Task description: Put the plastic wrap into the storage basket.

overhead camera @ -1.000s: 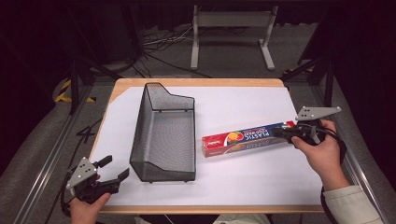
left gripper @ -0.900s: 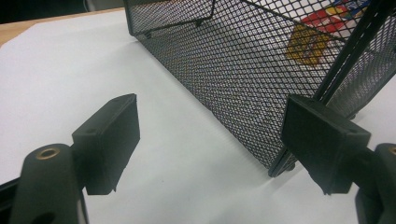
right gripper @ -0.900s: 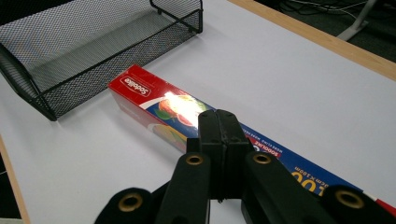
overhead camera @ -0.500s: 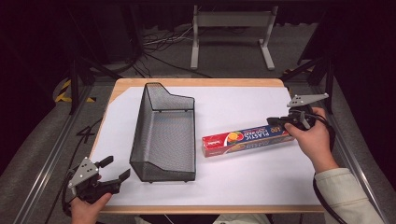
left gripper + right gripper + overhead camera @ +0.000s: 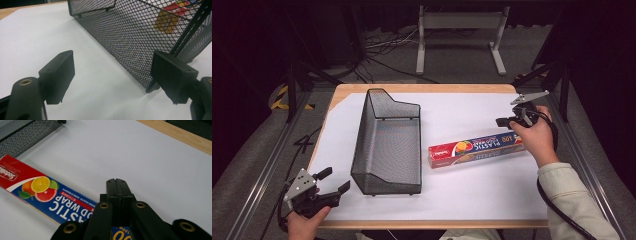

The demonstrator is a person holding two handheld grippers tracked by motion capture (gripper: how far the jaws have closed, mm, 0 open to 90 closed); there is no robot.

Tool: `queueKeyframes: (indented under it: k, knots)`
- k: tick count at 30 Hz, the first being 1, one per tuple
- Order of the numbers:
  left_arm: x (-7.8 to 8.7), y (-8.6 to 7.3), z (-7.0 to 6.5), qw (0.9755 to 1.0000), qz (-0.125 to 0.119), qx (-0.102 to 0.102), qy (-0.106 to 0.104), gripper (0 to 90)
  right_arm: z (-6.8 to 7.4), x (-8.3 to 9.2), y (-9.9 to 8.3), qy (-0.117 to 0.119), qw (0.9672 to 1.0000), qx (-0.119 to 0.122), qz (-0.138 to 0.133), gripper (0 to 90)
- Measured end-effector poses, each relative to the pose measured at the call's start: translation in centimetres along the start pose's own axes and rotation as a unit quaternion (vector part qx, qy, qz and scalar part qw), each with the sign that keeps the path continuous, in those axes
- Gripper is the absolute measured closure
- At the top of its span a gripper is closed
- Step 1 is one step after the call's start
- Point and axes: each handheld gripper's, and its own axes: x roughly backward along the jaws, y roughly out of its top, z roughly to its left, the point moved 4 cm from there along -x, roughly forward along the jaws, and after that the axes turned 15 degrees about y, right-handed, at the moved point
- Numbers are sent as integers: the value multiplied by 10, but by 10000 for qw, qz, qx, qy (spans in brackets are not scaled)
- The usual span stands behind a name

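A long plastic wrap box [image 5: 477, 148] [image 5: 47, 195], red and blue with citrus pictures, lies flat on the white table top to the right of a black wire mesh basket [image 5: 362, 135] [image 5: 130, 37]. My right gripper [image 5: 501, 121] [image 5: 116, 182] hovers just beyond the box's right end, jaws shut with nothing between them. My left gripper [image 5: 335, 180] [image 5: 112, 75] rests at the table's near left corner, open, pointing at the basket's near corner. Its jaws stand wide and hold nothing.
The white sheet [image 5: 462, 110] covers a wooden table whose edge [image 5: 422, 87] shows at the far side. Metal rails [image 5: 582, 160] run along both sides. Cables and a stand's legs [image 5: 459, 45] lie on the floor behind.
My right hand has carried its shut gripper from over the box's right end toward the table's far side and slightly left. The box, the basket and the left gripper have stayed put.
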Motion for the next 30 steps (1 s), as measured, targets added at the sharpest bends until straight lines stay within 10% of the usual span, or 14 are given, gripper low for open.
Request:
queueKeyframes:
  k: [30]
  knots:
    - [-2, -1, -3, 10000, 55, -62, -53, 207, -41, -50, -21, -271, 9929, -717, 906, 900]
